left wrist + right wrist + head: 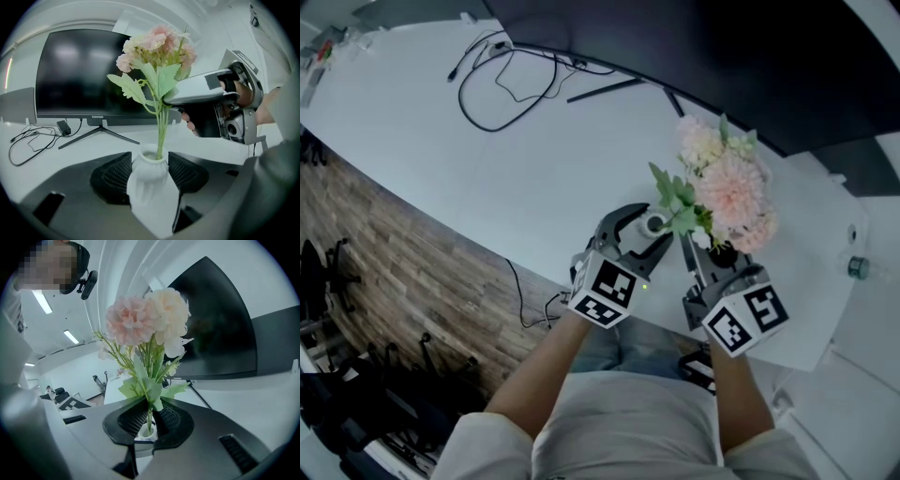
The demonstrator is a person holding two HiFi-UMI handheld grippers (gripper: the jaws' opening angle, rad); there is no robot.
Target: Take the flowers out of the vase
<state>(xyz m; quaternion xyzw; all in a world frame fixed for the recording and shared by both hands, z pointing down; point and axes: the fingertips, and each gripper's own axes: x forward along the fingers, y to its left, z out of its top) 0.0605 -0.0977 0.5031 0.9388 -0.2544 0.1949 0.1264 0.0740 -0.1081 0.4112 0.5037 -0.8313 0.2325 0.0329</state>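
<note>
A small white vase (pixel 149 180) stands on the white table, and my left gripper (pixel 150 169) is shut on its body, one black pad on each side. Green stems (pixel 161 126) rise from its mouth to a bunch of pink and cream flowers (pixel 157 44). My right gripper (pixel 149 420) is shut on the stems just above the vase mouth (pixel 147 431), with leaves and blooms (pixel 145 319) above the pads. In the head view the left gripper (pixel 649 225) holds the vase (pixel 654 223), the right gripper (pixel 694 242) is beside it, and the flowers (pixel 727 187) lean right.
A dark monitor (pixel 93 70) on a thin-legged stand (pixel 99 133) stands behind the vase. Black cables (pixel 502 89) loop across the table (pixel 441 150) at the far left. The table's near edge runs over a wood floor (pixel 403 272). A small bottle top (pixel 858 267) is at the right.
</note>
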